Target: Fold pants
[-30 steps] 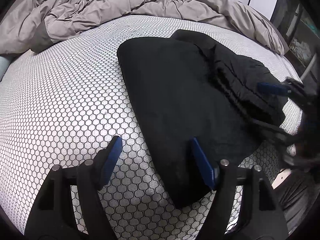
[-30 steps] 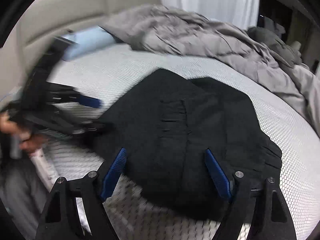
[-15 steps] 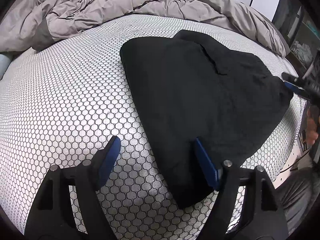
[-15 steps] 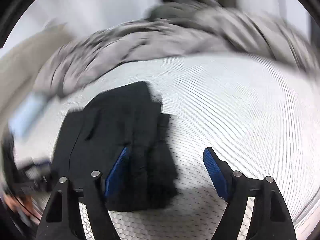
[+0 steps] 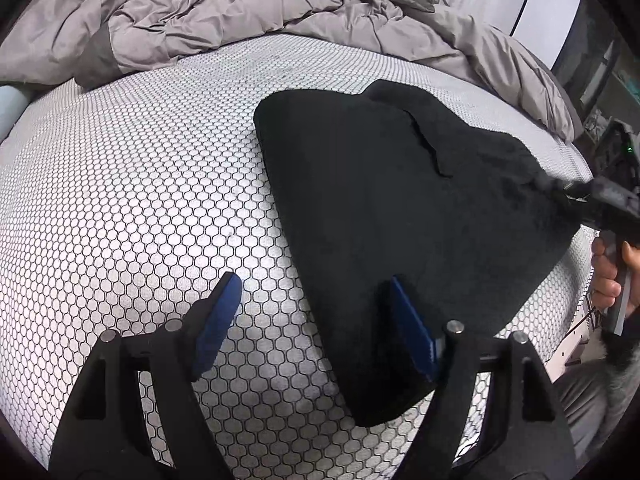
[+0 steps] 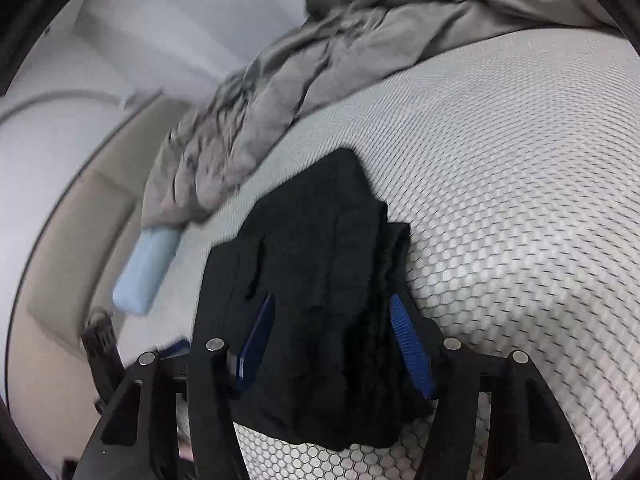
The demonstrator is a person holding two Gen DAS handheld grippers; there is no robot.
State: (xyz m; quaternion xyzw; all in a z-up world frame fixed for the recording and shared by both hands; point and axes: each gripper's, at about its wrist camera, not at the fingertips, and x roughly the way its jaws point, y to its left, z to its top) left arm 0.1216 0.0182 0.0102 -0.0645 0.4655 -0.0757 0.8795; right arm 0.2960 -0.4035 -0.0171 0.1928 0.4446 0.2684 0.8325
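The black pants point(image 5: 384, 208) lie folded into a thick bundle on the honeycomb-patterned mattress point(image 5: 140, 184). My left gripper point(image 5: 316, 320) is open, its right finger over the near edge of the pants, its left finger over bare mattress. My right gripper point(image 6: 332, 344) is open, its blue pads on either side of the near end of the pants point(image 6: 320, 280). In the left wrist view the right gripper point(image 5: 600, 200) reaches the pants' right edge, held by a hand.
A rumpled grey duvet point(image 5: 248, 4) lies along the far side of the bed, also in the right wrist view point(image 6: 288, 88). A light blue pillow point(image 6: 146, 268) sits by the beige headboard point(image 6: 72, 248). The bed edge point(image 5: 576, 320) is at the right.
The right gripper swung round and came back to the pants' end, its jaws now narrower around the fabric. The loose upper layer has been flattened. The left gripper barely moved.
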